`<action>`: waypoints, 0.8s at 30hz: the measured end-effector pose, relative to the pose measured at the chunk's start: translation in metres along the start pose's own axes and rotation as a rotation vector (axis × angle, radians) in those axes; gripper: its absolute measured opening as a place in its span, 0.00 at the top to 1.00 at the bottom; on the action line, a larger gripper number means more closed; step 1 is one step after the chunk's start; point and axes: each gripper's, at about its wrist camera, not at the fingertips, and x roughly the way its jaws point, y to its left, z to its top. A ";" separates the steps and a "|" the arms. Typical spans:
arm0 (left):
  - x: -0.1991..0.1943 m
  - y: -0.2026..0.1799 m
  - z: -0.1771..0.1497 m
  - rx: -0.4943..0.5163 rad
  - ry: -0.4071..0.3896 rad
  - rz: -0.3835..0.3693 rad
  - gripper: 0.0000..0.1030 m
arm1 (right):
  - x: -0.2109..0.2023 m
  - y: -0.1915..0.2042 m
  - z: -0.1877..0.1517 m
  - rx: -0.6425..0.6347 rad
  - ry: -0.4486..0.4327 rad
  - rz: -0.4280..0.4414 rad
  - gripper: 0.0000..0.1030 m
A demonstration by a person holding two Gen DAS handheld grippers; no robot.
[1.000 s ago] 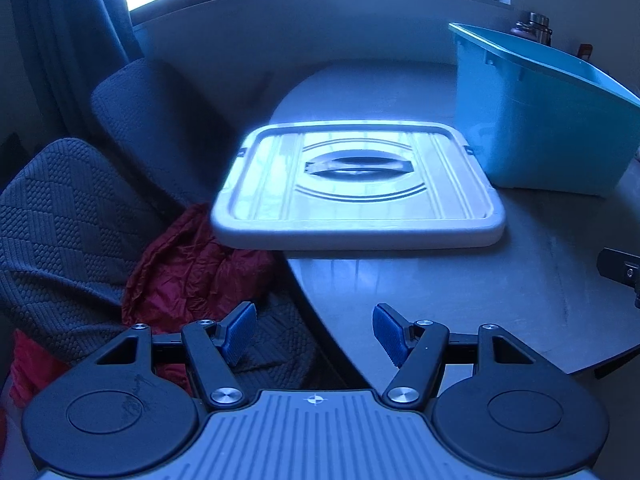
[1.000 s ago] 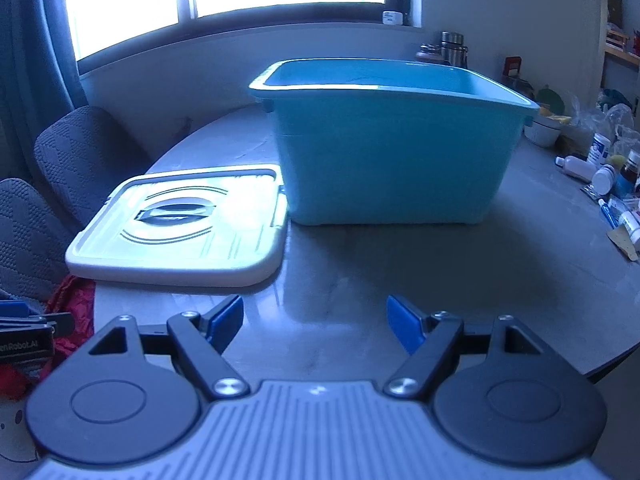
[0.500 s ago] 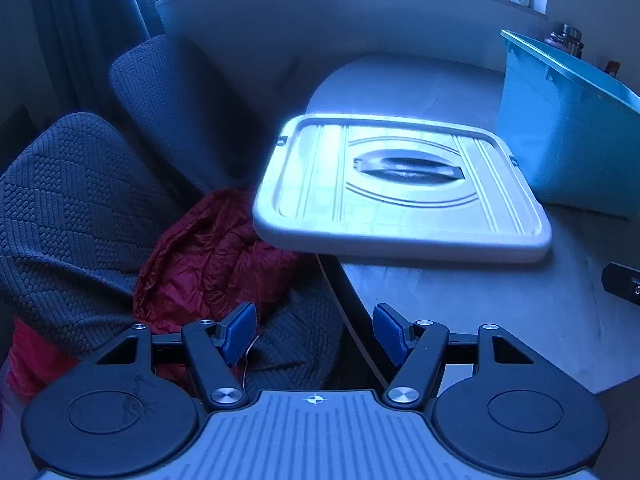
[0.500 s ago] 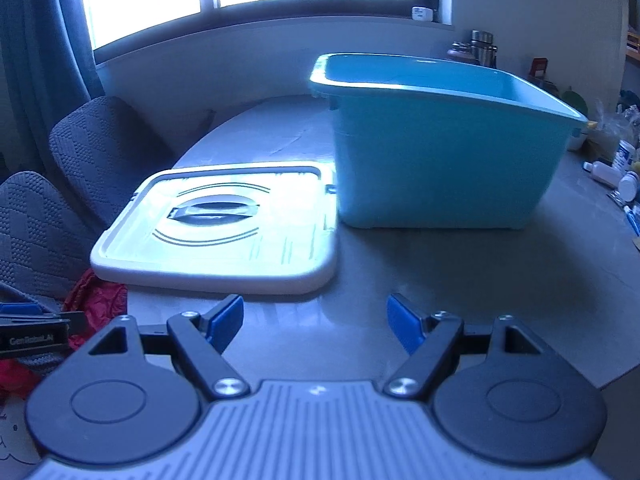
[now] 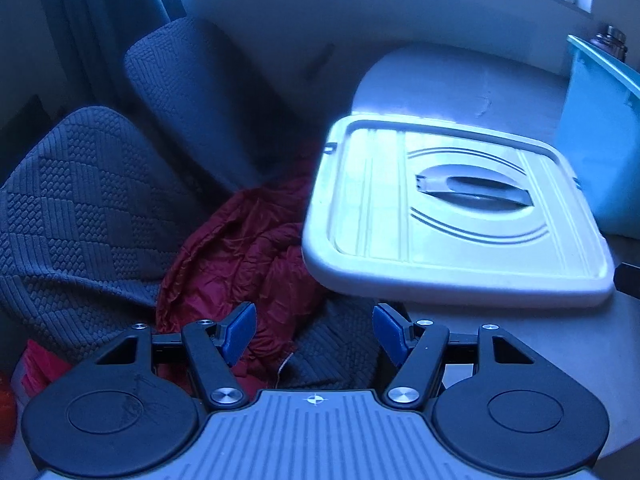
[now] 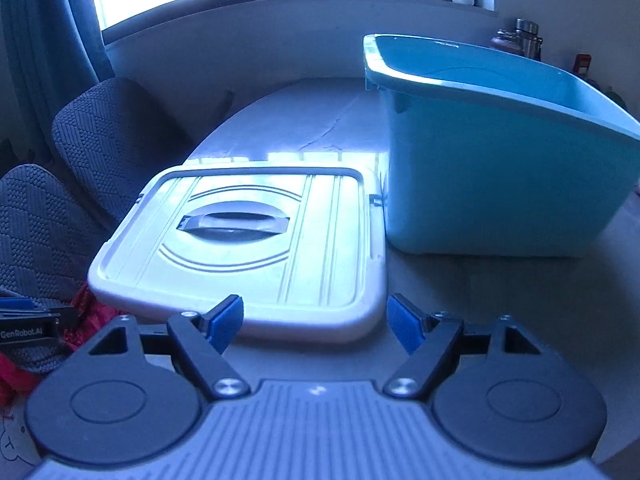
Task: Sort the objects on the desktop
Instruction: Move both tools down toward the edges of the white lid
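Overhanging lid hides table edge.

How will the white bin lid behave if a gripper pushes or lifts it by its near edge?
The lid is probably stiff: moulded ribs and a raised rim. It looks smooth, so on the table it would likely slide rather than catch. In the left wrist view one corner juts past the table edge, over the red cloth, so pressing down there might tip it.
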 end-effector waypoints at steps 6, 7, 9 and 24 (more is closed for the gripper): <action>0.015 0.009 0.016 -0.035 0.039 -0.002 0.35 | 0.026 -0.007 0.014 0.018 0.021 0.002 0.24; 0.018 0.010 0.018 -0.037 0.049 -0.004 0.35 | 0.029 -0.008 0.015 0.023 0.024 0.002 0.24; 0.024 0.013 0.022 -0.047 0.065 -0.004 0.35 | 0.035 -0.010 0.018 0.029 0.031 0.001 0.24; 0.054 0.031 0.057 -0.092 0.119 -0.042 0.35 | 0.064 -0.017 0.029 0.074 0.091 -0.032 0.24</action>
